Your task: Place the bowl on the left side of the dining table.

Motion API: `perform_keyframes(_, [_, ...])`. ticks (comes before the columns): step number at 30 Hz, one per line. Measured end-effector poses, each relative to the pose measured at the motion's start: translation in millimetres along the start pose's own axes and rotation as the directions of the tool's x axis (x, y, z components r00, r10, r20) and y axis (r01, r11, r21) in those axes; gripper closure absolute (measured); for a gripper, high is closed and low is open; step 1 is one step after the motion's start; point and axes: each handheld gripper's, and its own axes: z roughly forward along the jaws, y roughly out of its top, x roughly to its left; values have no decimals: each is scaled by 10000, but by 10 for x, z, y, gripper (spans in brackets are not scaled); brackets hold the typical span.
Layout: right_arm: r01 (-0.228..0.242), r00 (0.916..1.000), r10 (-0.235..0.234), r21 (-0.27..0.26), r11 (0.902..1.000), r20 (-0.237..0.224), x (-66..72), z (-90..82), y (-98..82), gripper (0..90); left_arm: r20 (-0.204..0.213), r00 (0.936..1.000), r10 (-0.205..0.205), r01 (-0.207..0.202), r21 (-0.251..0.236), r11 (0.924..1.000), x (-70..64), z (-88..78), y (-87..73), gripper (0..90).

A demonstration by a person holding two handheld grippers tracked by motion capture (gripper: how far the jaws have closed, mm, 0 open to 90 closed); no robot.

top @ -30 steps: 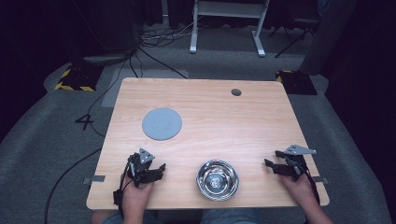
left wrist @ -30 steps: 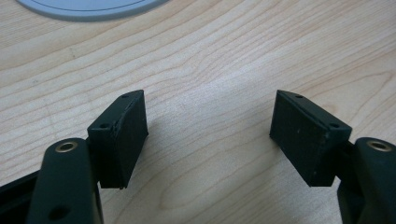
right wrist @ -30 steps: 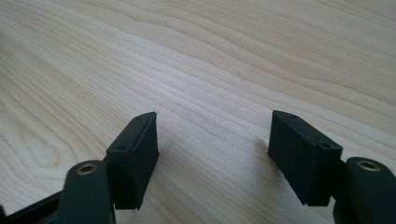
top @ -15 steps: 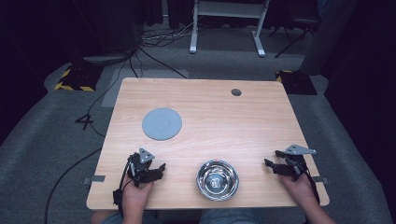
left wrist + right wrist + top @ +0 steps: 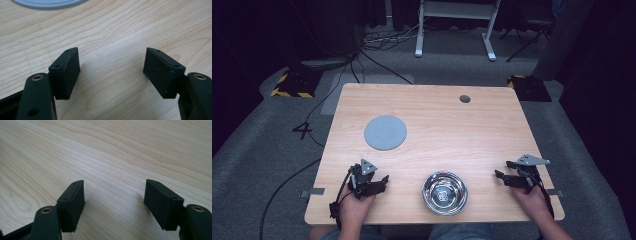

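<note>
Steel bowl point(image 5: 444, 192) is found at the near edge of the table point(image 5: 452, 125), between the two grippers and apart from both. The left gripper point(image 5: 379, 182) rests left of the bowl, the right gripper point(image 5: 502, 177) well to the bowl's right. In both gripper views the jaws are seen spread wide over bare wood, with nothing held. A grey disc point(image 5: 385, 132) lies beyond the bowl and to its left; its rim point(image 5: 47, 3) is visible ahead of the left jaws. No grasp has been made; the work is judged to be at its starting step. The next move is judged to require one gripper to be brought to the bowl's rim and closed across it.
</note>
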Motion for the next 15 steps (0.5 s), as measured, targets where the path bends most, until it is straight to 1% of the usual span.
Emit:
perform_keyframes(6, [-2, 10000, 2, -6, 10000, 3, 0, 0, 0, 330, -29, 10000, -86, 87, 113, 9999, 3, -22, 3, 311])
perform_keyframes(7, [2, 10000, -2, -6, 10000, 1, 0, 0, 0, 330, 181, 9993, -333, 329, 192, 9993, 12, -35, 8, 311])
perform_keyframes(8, [1, 10000, -1, -7, 10000, 3, 0, 1, 0, 330, 431, 9969, -664, 655, 216, 9976, 26, -63, 23, 310])
perform_keyframes(9, [1, 10000, -1, -7, 10000, 3, 0, 1, 0, 330, 431, 9969, -664, 655, 216, 9976, 26, -63, 23, 308])
perform_keyframes(10, [-5, 10000, 5, -4, 10000, 1, 0, 0, 0, 330, 462, 9963, -722, 716, 130, 9973, 25, -96, 33, 308])
perform_keyframes(11, [-3, 10000, 3, -1, 10000, 1, 0, 0, 0, 330, 513, 9953, -827, 836, -162, 9964, 17, -182, 64, 311])
perform_keyframes(12, [2, 10000, -2, -1, 10000, 1, 0, 0, 0, 330, 539, 9948, -860, 875, -256, 9958, 16, -227, 85, 312])
perform_keyframes(13, [2, 10000, -2, -1, 10000, 1, 0, 0, 0, 330, 539, 9948, -860, 875, -256, 9958, 16, -227, 85, 314])
perform_keyframes(14, [-2, 10000, 2, -4, 10000, 1, 0, 0, 0, 330, 423, 9957, -822, 837, -357, 9958, 15, -272, 109, 314])
perform_keyframes(15, [-1, 10000, 1, -4, 10000, 2, 0, 0, 0, 330, 426, 9958, -805, 824, -447, 9956, 9, -312, 132, 314])
